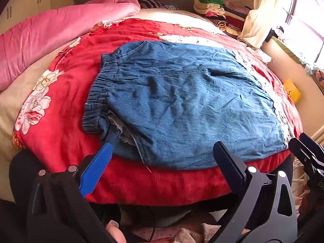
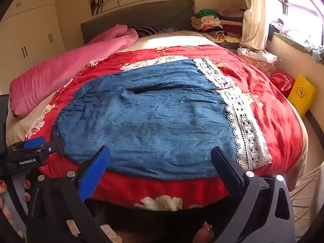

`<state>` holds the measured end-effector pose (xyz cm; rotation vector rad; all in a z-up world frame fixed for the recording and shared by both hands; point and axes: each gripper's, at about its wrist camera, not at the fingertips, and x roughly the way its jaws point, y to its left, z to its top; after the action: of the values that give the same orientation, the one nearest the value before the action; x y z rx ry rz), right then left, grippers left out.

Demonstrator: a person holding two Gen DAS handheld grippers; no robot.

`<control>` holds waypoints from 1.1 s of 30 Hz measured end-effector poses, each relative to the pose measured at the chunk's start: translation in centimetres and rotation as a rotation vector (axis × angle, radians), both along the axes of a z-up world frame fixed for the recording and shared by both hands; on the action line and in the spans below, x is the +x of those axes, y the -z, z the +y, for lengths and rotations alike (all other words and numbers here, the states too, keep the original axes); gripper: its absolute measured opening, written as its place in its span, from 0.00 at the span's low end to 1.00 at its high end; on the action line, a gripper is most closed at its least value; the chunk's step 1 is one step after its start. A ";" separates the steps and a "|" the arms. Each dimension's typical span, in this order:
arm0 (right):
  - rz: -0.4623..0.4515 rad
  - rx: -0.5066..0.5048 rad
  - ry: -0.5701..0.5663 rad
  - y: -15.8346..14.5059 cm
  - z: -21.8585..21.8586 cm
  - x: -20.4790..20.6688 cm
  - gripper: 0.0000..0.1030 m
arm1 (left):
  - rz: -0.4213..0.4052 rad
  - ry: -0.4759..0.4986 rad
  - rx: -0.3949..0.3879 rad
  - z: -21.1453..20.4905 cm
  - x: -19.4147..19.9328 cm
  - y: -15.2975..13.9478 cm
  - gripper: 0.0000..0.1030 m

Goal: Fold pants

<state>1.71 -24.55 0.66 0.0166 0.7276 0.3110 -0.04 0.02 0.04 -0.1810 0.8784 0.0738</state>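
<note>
Denim pants (image 1: 182, 101) lay flat across the red floral quilt (image 1: 66, 93), waistband to the left, lace-trimmed hems (image 2: 243, 121) to the right, near edge running just inside the foot of the bed. L gripper (image 1: 162, 151) was spread wide, nothing clamped; its blue finger (image 1: 99, 166) sat right at the waistband corner by the near edge, tip touching or just shy of the denim, can't tell which, and the black finger (image 1: 226, 162) hung over the near edge w/ cloth below it. R gripper (image 2: 160, 158) was likewise wide apart and empty, both fingers poised over the near edge of the pants, black one just beside the lace. From the R view the L gripper (image 2: 34, 147) showed at the waistband end, well apart from the R one. Plenty of bare quilt beyond the far edge of the pants. Pink comforter (image 2: 66, 68) bunched along the left side, clear of the denim. Folded clothes pile (image 2: 214, 24) stacked at the head end by the curtain (image 2: 253, 16). Yellow box (image 2: 301, 95) and red bag (image 2: 282, 81) sat on the floor off the right edge.
</note>
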 end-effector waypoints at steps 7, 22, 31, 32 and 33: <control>0.000 -0.006 0.002 -0.2 0.1 0.1 0.96 | 0.004 0.000 0.024 -0.6 0.3 -0.2 0.91; -0.020 -0.020 -0.005 -0.5 0.0 -0.2 0.96 | -0.005 0.007 0.007 -0.1 -0.1 -0.2 0.91; -0.023 -0.026 -0.004 -0.6 0.1 -0.3 0.96 | -0.007 0.005 0.013 -0.1 0.0 -0.4 0.91; -0.024 -0.027 -0.005 -0.6 0.1 -0.3 0.96 | -0.007 0.005 0.013 -0.1 0.0 -0.4 0.91; -0.023 -0.025 -0.006 -0.6 0.1 -0.3 0.96 | -0.007 0.003 0.014 -0.1 0.0 -0.4 0.91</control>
<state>1.46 -24.46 1.25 -0.0124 0.7088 0.3072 -0.06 -0.03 0.45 -0.1666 0.8709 0.0763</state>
